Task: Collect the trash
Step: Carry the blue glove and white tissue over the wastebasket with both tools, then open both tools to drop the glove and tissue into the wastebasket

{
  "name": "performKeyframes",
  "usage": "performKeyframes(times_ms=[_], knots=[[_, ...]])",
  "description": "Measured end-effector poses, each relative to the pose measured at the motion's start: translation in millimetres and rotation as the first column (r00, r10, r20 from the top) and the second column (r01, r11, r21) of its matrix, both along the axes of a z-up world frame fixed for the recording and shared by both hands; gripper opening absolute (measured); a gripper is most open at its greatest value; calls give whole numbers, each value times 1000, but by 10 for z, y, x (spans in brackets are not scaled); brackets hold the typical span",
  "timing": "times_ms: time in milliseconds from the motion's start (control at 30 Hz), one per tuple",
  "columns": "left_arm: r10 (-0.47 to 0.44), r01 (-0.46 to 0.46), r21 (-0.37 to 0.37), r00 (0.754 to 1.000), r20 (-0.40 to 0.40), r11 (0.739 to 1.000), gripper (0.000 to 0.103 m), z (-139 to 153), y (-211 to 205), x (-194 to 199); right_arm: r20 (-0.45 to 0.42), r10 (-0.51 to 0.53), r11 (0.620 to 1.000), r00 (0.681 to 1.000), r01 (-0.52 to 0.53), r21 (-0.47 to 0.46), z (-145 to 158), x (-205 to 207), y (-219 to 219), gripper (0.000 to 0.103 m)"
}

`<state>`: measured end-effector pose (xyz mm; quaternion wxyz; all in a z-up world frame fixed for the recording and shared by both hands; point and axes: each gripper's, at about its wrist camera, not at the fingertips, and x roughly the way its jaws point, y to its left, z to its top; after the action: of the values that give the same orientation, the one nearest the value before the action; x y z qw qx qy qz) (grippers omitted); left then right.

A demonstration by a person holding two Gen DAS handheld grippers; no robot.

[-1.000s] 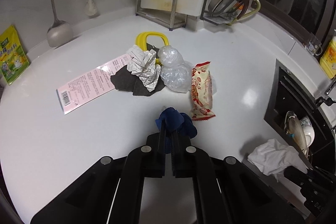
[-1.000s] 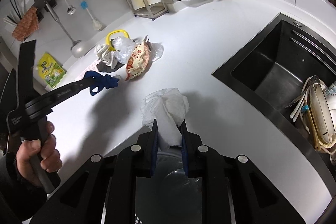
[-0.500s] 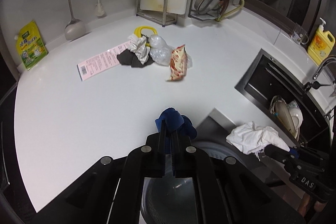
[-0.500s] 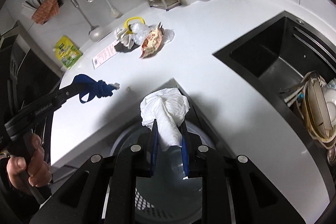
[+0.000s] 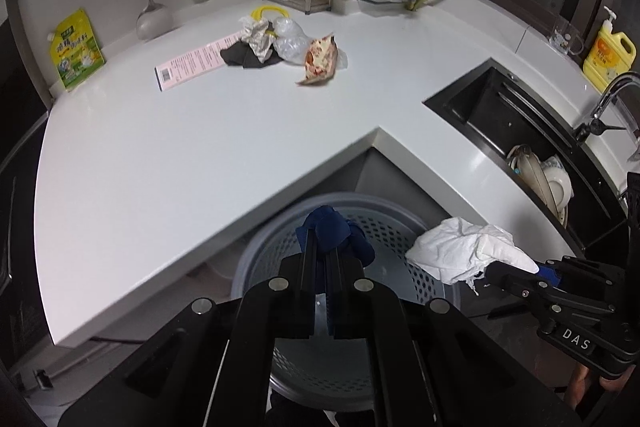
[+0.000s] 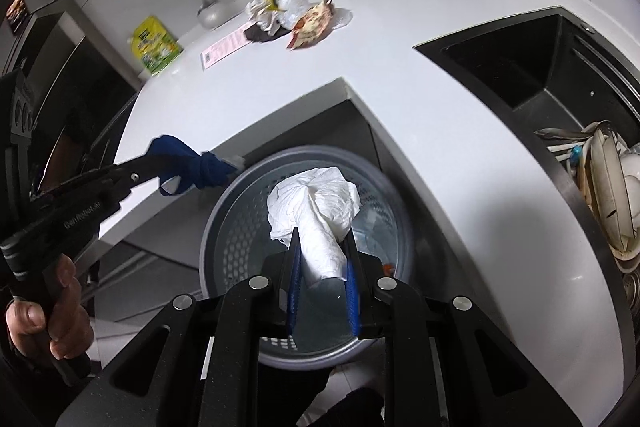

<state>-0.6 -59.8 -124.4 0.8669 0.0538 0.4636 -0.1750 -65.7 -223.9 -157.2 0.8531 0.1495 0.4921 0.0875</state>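
My left gripper [image 5: 322,239] is shut on a blue rag [image 5: 334,233] and holds it over the grey perforated bin [image 5: 400,223] on the floor below the counter corner. My right gripper [image 6: 322,251] is shut on a crumpled white tissue [image 6: 316,199] above the same bin [image 6: 224,223]. The tissue [image 5: 460,251] and the right gripper also show in the left wrist view, the blue rag [image 6: 192,167] in the right wrist view. More trash lies on the white counter [image 5: 180,147]: a snack wrapper [image 5: 320,61], clear plastic [image 5: 290,41], crumpled paper [image 5: 256,35], a pink slip [image 5: 192,61].
A black sink [image 5: 516,131] with dishes is set in the counter at right. A yellow soap bottle [image 5: 608,53] stands beyond it. A green pouch [image 5: 76,49], hanging utensils and racks line the back wall. A dark cabinet front [image 6: 68,95] is at left.
Both grippers have pulled back from the counter and now hold the blue rag and the white tissue over the bin. The counter trash looks farther away.
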Motion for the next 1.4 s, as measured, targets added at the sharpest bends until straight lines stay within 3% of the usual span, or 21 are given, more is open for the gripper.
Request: performKeyframes(times_ms=[500,1400], knots=[[68,-66,29,995,-66,997,4,-228,-21,-234,-46,106,994,993,-106,11,-146,-65,61,18],[89,-84,43,985,-148,996,7,-350,110,-195,-116,151,988,982,-146,49,-285,78,200,21]])
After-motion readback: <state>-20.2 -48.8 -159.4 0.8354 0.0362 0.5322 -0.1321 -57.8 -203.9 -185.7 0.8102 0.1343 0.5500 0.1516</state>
